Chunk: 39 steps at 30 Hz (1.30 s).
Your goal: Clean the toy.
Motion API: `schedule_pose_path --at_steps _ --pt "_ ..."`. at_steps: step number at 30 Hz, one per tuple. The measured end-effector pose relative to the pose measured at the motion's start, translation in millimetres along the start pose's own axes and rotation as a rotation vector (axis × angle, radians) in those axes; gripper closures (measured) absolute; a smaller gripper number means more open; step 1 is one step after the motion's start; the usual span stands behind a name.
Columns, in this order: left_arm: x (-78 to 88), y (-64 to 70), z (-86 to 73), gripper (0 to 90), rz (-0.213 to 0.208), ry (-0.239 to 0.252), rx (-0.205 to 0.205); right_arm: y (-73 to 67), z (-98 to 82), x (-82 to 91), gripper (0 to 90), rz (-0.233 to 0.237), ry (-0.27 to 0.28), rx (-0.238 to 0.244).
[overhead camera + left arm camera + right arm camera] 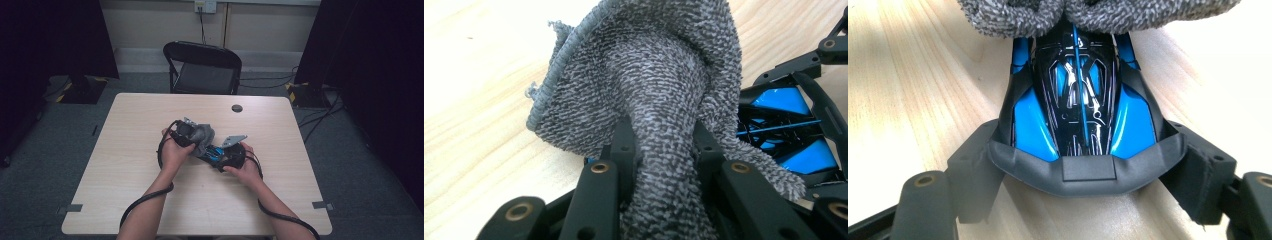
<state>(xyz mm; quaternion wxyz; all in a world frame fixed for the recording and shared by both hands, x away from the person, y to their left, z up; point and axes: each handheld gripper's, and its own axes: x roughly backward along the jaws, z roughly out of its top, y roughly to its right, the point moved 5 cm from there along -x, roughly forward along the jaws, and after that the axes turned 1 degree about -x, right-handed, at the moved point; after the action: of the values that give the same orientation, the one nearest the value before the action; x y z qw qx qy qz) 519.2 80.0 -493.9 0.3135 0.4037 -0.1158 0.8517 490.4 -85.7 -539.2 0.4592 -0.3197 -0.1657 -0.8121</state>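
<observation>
high view is showing both hands meeting mid-counter (150,200). left gripper (659,145) is pinching a grey cloth (659,75) tight, draping it over the toy car (1080,115) (blue and black). right gripper (1083,175) is clamping the car's front end against the counter.

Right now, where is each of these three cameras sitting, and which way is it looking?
High view: above the person's side, looking forward and down on the table; both forearms, left gripper and right gripper show.
Left gripper view: rides on the left gripper, looking along its jaws, shut on the grey cloth.
Right gripper view: rides on the right gripper, looking along its jaws, closed on the blue and black toy car.
All three share the cloth draped over the car.
</observation>
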Motion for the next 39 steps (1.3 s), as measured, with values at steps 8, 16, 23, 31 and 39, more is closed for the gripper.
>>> schedule_pose_path --at_steps 8,16,23,31,39 --pt "-0.6 -10.9 -3.6 70.9 0.024 -0.007 0.019 0.0 0.0 0.0 24.4 0.001 0.0 0.0" --pt "-0.1 -21.6 -9.4 70.9 0.02 -0.008 0.058 -0.1 0.0 0.0 24.3 0.0 0.0 0.0" --pt "-0.6 -26.1 -10.1 70.9 0.025 -0.006 0.075 -0.1 0.0 0.0 24.3 0.001 0.0 0.0" --pt "-0.8 -32.4 -12.5 70.9 0.044 -0.006 0.082 0.0 0.0 0.0 24.3 0.0 0.0 0.0" --pt "0.6 -41.0 -17.1 70.9 0.078 -0.015 0.082 -0.1 0.1 0.0 24.4 0.0 0.0 -0.001"
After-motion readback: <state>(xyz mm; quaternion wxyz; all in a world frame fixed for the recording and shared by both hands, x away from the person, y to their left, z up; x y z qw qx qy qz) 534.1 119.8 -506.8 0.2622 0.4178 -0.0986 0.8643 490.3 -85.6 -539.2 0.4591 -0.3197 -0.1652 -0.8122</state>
